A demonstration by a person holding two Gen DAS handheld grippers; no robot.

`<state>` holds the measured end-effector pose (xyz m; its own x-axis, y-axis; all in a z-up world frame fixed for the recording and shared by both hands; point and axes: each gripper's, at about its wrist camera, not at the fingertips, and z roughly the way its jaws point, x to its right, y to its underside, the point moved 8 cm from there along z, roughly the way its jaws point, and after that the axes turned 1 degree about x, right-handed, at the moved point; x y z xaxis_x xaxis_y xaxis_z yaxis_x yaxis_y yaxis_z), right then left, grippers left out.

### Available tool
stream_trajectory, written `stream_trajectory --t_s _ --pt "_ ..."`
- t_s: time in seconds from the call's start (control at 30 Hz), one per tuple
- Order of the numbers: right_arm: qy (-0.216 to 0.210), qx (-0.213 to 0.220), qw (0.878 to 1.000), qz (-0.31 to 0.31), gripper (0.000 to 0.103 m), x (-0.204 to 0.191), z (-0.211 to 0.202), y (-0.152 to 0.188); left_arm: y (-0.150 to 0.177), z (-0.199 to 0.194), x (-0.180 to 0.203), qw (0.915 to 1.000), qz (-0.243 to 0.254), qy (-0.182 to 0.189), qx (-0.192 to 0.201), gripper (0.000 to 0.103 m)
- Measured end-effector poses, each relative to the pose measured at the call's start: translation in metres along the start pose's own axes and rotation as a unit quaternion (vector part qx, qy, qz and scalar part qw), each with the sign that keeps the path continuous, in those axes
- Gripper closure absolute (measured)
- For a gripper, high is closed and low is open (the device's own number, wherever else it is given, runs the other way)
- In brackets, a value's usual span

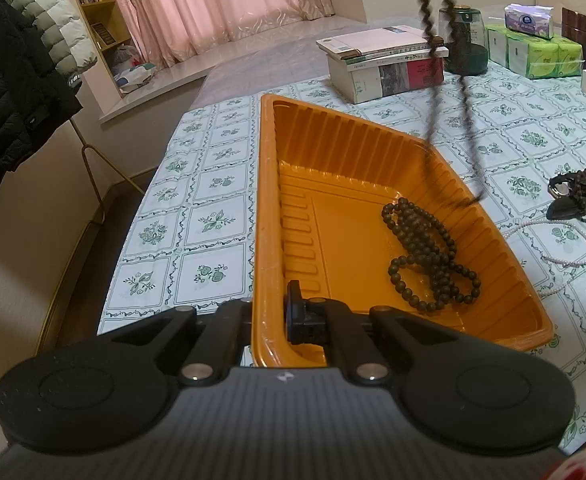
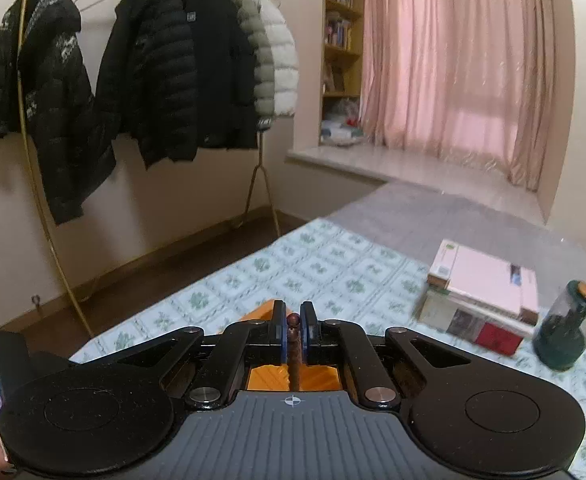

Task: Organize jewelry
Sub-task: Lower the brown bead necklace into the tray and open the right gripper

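i am gripping the near left wall of the orange tray [image 1: 333, 144] with my left gripper [image 1: 269, 316], one finger outside the wall and one inside, clamped on the rim. the tray is sitting on the tabletop [image 1: 213, 184], which is wearing a green floral cloth. inside the tray, toward its right side and ahead of my left gripper, a dark bead strand [image 1: 429, 252] is lying coiled on the floor of it.

my right gripper [image 2: 292, 330] is closing its blue-padded fingers [image 2: 280, 332] on a long dark bead necklace [image 2: 293, 354], a round bead showing right between the tips. in the left wrist view this necklace [image 1: 433, 92] is hanging as a doubled strand from above, blurred, its lower end dangling over the tray's far right wall, just above the rim and near the coiled strand. whether it is touching the wall i cannot tell.

to the right of the tray, on the cloth, a pearl necklace [image 1: 565, 248] is lying in a loose loop, and beyond it a dark pile with a watch [image 1: 577, 194]. a stack of books [image 1: 385, 62] and a green bottle [image 1: 465, 40] are standing at the far end of the tabletop.
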<state>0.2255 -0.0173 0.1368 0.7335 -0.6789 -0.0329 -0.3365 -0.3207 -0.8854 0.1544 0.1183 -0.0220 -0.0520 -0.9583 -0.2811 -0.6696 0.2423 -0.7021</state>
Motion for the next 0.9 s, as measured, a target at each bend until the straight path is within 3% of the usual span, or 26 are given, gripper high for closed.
stream_trajectory --t_s 0.5,0.9 --pt "-0.047 -0.118 0.992 0.021 0.097 -0.010 0.079 0.060 0.001 0.003 0.001 1.0000 -0.003 0.003 -0.001 0.101" --pt "-0.063 -0.136 0.988 0.028 0.096 -0.011 0.082 0.077 0.002 0.004 0.001 1.0000 -0.004 0.003 -0.001 0.101"
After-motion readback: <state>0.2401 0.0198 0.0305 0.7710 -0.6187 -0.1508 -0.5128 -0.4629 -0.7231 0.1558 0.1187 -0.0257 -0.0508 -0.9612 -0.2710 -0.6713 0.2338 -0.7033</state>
